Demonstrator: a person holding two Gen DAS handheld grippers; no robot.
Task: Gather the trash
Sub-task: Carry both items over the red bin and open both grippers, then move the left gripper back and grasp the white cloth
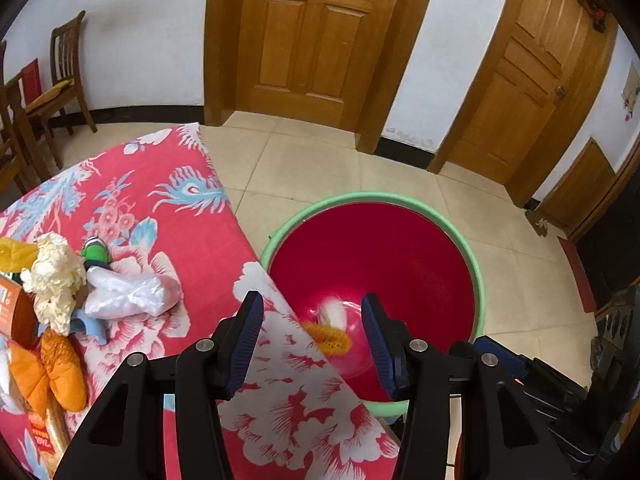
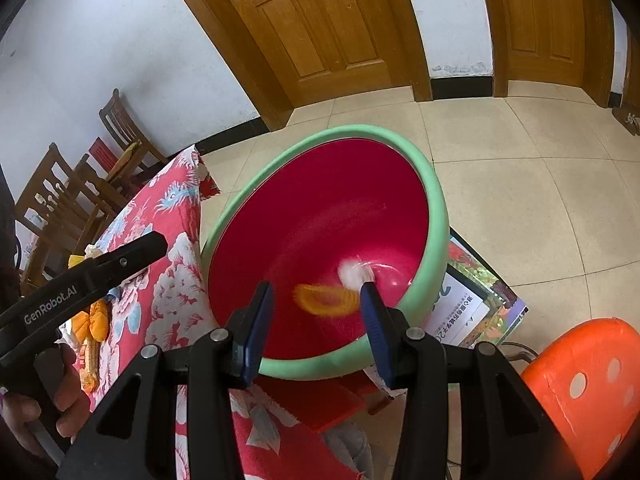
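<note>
A red basin with a green rim stands beside the table, below both grippers. Inside it are a blurred orange piece and a blurred white wad, both also in the right wrist view: orange piece, white wad. My left gripper is open over the table edge and the basin, with nothing between its blue pads. My right gripper is open above the basin, also with nothing between its pads. On the floral cloth lie crumpled paper, a clear plastic bag and orange peels.
The red floral tablecloth ends at an edge next to the basin. A green item, a yellow wrapper and an orange box sit at the table's left. An orange stool and a printed box are by the basin. Wooden chairs stand behind.
</note>
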